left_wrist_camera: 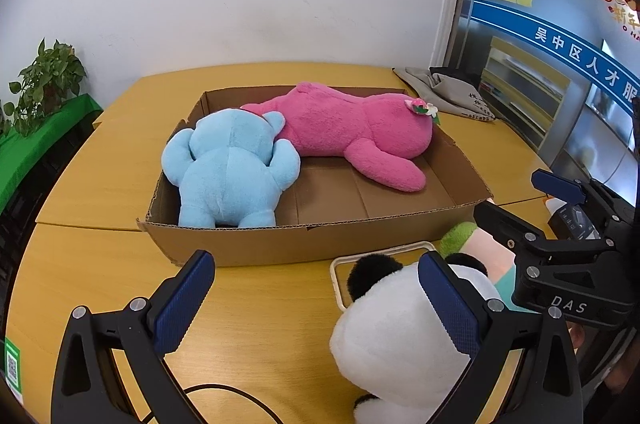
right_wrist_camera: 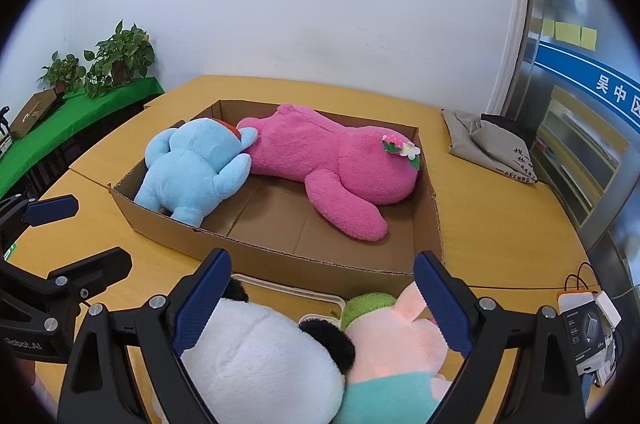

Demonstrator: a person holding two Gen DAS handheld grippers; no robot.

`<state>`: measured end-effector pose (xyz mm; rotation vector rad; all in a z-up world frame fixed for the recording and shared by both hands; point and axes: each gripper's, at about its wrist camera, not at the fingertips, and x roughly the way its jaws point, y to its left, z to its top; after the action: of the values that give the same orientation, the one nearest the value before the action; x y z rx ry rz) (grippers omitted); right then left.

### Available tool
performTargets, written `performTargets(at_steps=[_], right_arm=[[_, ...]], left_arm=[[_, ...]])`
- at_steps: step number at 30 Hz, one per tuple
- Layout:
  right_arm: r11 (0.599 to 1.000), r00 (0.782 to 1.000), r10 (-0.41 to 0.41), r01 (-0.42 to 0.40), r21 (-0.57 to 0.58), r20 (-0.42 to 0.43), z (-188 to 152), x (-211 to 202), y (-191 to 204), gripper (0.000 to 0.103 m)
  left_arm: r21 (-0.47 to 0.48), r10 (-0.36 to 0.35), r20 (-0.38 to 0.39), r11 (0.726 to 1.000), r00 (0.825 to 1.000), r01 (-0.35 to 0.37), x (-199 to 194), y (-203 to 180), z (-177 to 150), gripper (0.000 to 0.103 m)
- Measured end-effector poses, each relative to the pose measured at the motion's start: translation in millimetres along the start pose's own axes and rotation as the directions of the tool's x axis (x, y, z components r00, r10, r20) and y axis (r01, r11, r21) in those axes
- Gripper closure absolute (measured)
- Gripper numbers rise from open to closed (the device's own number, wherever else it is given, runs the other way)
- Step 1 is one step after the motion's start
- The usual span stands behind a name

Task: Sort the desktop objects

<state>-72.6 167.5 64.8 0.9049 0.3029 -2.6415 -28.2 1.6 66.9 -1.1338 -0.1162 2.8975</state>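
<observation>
A shallow cardboard box point(left_wrist_camera: 304, 244) point(right_wrist_camera: 280, 260) on the wooden table holds a blue plush bear point(left_wrist_camera: 228, 172) point(right_wrist_camera: 192, 172), face down, and a pink plush point(left_wrist_camera: 352, 132) point(right_wrist_camera: 332, 164) lying beside it. In front of the box a white panda plush point(left_wrist_camera: 392, 336) point(right_wrist_camera: 264, 356) and a pink plush with a green cap point(left_wrist_camera: 492, 252) point(right_wrist_camera: 396, 336) lie on a white tray point(left_wrist_camera: 340, 260). My left gripper point(left_wrist_camera: 316, 304) point(right_wrist_camera: 76, 236) is open, its right finger beside the panda. My right gripper point(right_wrist_camera: 322, 300) point(left_wrist_camera: 528, 204) is open wide above the panda and the pink plush, gripping nothing.
A grey cloth bag point(left_wrist_camera: 448, 88) point(right_wrist_camera: 488, 140) lies at the table's far right corner. A boxed item with an orange cord point(right_wrist_camera: 588, 324) sits at the right edge. Potted plants point(right_wrist_camera: 116, 56) stand on a green-covered shelf at the left. A black cable point(left_wrist_camera: 224, 396) runs under my left gripper.
</observation>
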Motion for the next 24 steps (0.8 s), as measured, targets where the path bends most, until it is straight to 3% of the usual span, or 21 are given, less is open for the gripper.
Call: performTargets(at_steps=[24], right_arm=[[1.0,1.0,-0.002,0.002,-0.019,-0.014,1.2,7.6,5.9,0.01]], left_arm=[[-0.05,-0.03,-0.014,0.998,0.999,0.029,2.0,15.6,-4.3,0.0]])
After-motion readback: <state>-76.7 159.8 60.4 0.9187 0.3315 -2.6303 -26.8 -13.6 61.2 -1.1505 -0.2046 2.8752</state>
